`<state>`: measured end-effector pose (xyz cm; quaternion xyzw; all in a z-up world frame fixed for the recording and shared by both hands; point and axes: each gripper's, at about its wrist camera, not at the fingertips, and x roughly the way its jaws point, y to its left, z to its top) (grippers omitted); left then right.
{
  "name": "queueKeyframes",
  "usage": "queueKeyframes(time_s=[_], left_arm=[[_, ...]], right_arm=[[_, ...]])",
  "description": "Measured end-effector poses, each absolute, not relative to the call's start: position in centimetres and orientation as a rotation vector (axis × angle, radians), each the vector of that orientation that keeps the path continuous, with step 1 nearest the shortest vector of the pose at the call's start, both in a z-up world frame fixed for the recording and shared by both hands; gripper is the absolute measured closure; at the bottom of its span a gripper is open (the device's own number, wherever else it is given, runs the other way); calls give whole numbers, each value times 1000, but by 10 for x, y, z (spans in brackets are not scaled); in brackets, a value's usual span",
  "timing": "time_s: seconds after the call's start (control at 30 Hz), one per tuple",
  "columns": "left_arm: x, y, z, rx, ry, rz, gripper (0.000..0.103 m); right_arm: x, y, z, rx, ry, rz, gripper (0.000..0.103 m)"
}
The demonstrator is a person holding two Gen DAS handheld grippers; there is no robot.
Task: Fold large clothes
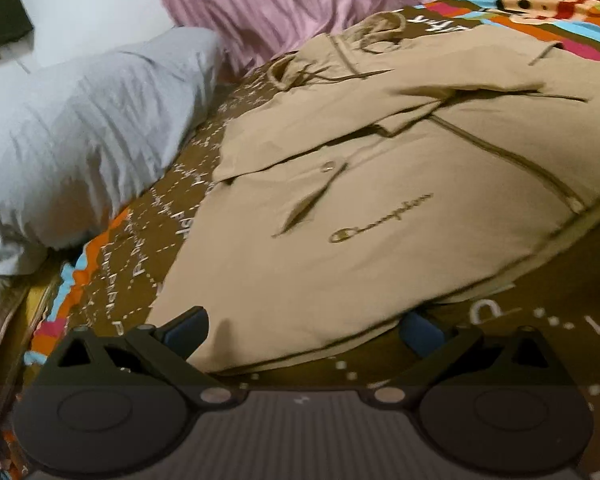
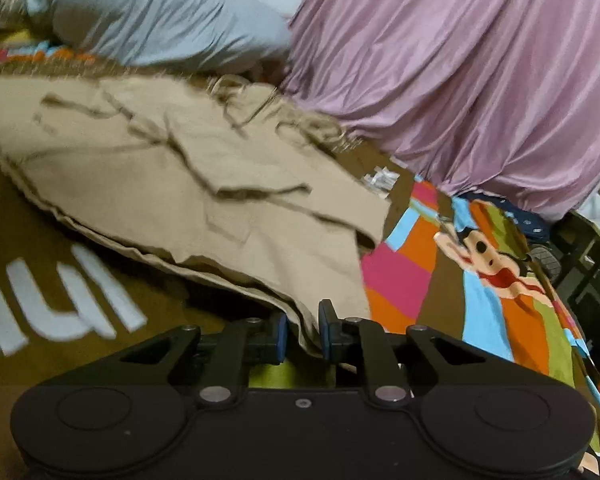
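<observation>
We've got the tan jacket (image 1: 380, 200) spread on the bed beside the grey pillow (image 1: 88, 128), right tool (image 2: 303, 330) pinching its hem corner, left tool (image 1: 304, 334) wide apart at the hem, needing its own grip before we fold.

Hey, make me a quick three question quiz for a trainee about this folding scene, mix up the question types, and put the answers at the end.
1. True or false: the left gripper has its jaws spread wide over the hem of the tan jacket.
2. Multiple choice: the fabric between the fingers of the right gripper belongs to A) the pink bedding, B) the tan jacket, C) the grey pillow.
3. Fill in: the jacket's chest script reads ____.

Key: 1 true; 2 B; 3 Champion.
</observation>
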<state>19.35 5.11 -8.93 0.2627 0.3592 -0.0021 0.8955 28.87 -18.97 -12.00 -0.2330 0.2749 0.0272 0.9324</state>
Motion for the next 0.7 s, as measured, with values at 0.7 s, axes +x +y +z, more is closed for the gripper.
queueKeyframes(time_s=[0.7], left_arm=[[201,42,-101,665,664,-45,34]], right_arm=[[293,-187,-135,-503,580,46,84]])
